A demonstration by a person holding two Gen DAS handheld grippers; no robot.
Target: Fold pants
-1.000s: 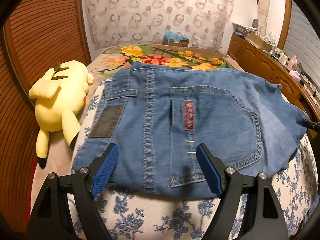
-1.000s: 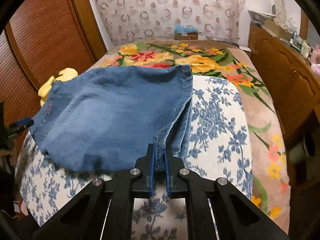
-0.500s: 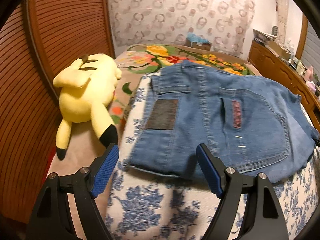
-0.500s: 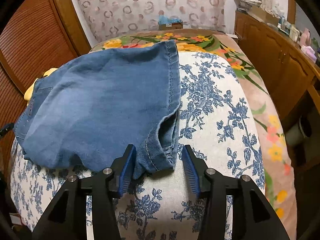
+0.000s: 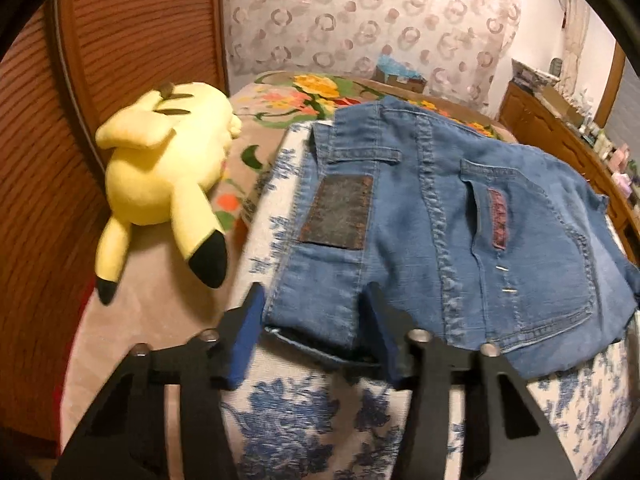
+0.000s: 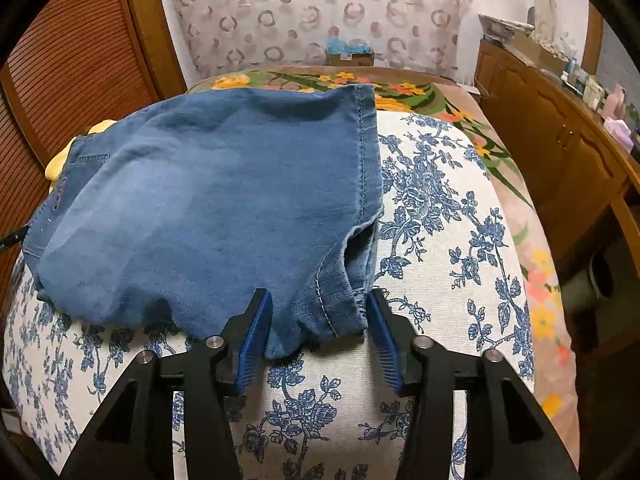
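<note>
Left wrist view: we have the left hand-held gripper (image 5: 316, 332) straddling the near left corner of the jeans (image 5: 440, 240), at the waistband end. Its jaws have just been closing, denim between them, but whether the pads press yet we cannot tell. Right hand-held gripper (image 6: 318, 334) brackets the near hem corner of the leg end; its jaws have also just been closing, a sliver of gap shows beside each pad, so we read it as not yet clenched.

To do this step well, we judge: bite all stacked layers at both corners before lifting, squeeze together, and keep the near edge taut so the fold lands square.

The jeans are blue denim, already folded to a short stack, back pocket and dark leather patch (image 5: 338, 214) facing up. They lie across the blue-flowered cushion (image 6: 440, 208) on the bed (image 6: 532, 240), close to its near edge. A yellow plush toy (image 5: 164, 176) lies off the cushion's left edge.
</note>
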